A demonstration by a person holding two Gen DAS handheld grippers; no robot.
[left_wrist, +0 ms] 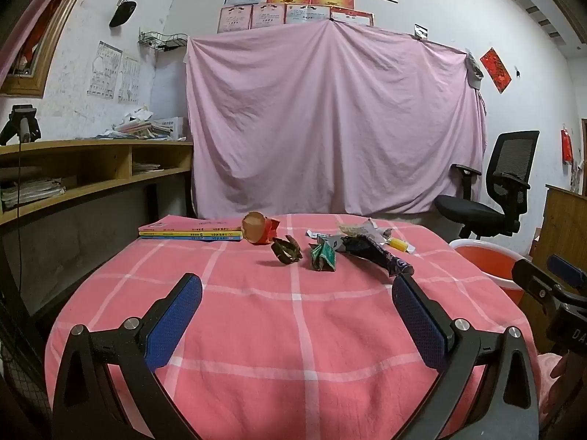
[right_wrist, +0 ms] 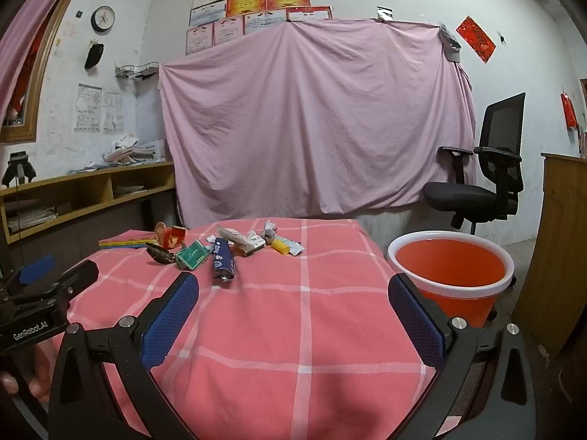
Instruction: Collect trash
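While both tools hung with jaws wide apart and empty, the left gripper [left_wrist: 297, 315] and right gripper [right_wrist: 293, 311] faced the trash [right_wrist: 223, 253] heaped at the table's [right_wrist: 301, 330] far side, so collecting had seemingly not begun. Next likely came a reach forward (bare cloth lay between), with the orange bucket [right_wrist: 451, 267] beside the right edge.

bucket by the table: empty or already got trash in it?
Empty, as far as visible: the bucket shows only bare orange inside; its very bottom is hidden.
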